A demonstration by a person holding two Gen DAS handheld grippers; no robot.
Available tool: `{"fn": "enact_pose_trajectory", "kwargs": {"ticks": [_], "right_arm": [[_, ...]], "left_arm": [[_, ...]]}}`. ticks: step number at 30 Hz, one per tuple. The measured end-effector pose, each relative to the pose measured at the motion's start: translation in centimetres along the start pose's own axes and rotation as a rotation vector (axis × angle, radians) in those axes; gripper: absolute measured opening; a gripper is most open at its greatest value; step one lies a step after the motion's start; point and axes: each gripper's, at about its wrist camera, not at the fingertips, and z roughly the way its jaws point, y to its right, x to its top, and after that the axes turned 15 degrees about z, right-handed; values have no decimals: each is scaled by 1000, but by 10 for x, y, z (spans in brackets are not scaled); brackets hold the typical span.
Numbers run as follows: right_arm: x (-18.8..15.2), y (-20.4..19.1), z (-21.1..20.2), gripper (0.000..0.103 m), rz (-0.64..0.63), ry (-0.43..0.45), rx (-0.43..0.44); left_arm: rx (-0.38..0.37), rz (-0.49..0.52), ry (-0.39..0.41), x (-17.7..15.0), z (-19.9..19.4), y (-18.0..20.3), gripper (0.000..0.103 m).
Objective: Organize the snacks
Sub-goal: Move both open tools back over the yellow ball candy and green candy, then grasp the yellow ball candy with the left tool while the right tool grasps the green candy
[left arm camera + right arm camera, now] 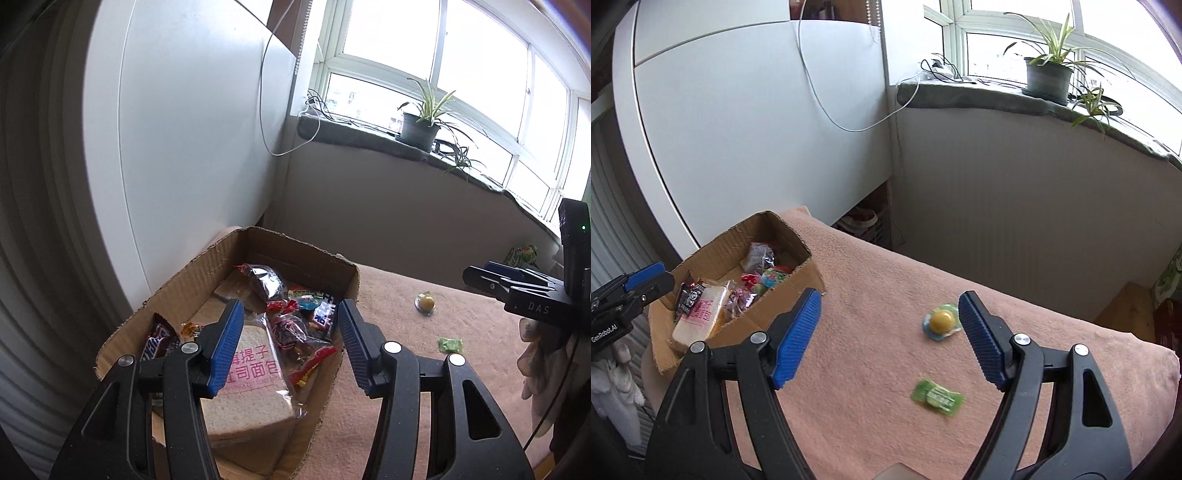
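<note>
A cardboard box (295,247) (809,275) sits at the left end of a pink towel-covered table. It holds a bagged bread slice (255,376) (701,314), chocolate bars (159,341) and several wrapped sweets. My left gripper (291,312) is open and empty above the box. My right gripper (890,299) is open and empty above the towel. A round yellow jelly cup (942,321) (425,302) lies just left of its right finger. A green candy packet (936,397) (450,345) lies nearer, between the fingers.
The pink towel (871,354) covers the table. A white cabinet (757,122) stands behind the box. A windowsill with a potted plant (1049,70) runs along the back. A wooden surface (1126,306) lies beyond the table's right edge.
</note>
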Motion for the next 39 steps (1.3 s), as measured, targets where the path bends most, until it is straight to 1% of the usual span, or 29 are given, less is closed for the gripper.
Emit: {"fn": "enact_pose_trajectory", "kwargs": {"ticks": [4,6,10,13,14,16,18,22,24,26,28,34,38,39], "right_arm": [[1,35,-9,79,37,-1,-39],[1,51,-11,79,60,-6,-46],[2,76,-12,79,94,-20,-45],[0,88,-10,79,104,-35,-34],[-3,91,-9,79,102,-41,-24],[-9,94,-6,79,90,-60,8],[-17,95,-3,79,67,-74,17],[-34,94,7,79,12,-123,46],[-42,91,14,69,-28,-150,64],[-49,88,23,65,-74,-180,56],[-53,87,33,61,-93,-206,59],[-54,86,46,59,-103,-228,108],[-55,86,55,58,-106,-243,109],[-56,87,57,56,-106,-247,110]], "left_arm": [[-24,21,5,5,0,19,52],[-49,37,5,5,0,31,52],[-129,74,-14,5,9,61,52],[-196,94,-34,4,19,84,52],[-208,108,-41,4,23,92,52],[-228,139,-51,5,31,106,52],[-243,157,-61,8,41,116,52],[-279,155,-89,16,70,125,52],[-291,158,-109,19,86,130,52],[-298,175,-123,21,101,135,52],[-302,192,-138,23,115,141,52],[-354,204,-182,31,155,157,52],[-369,238,-191,37,171,171,52],[-375,243,-196,37,175,174,52]]}}
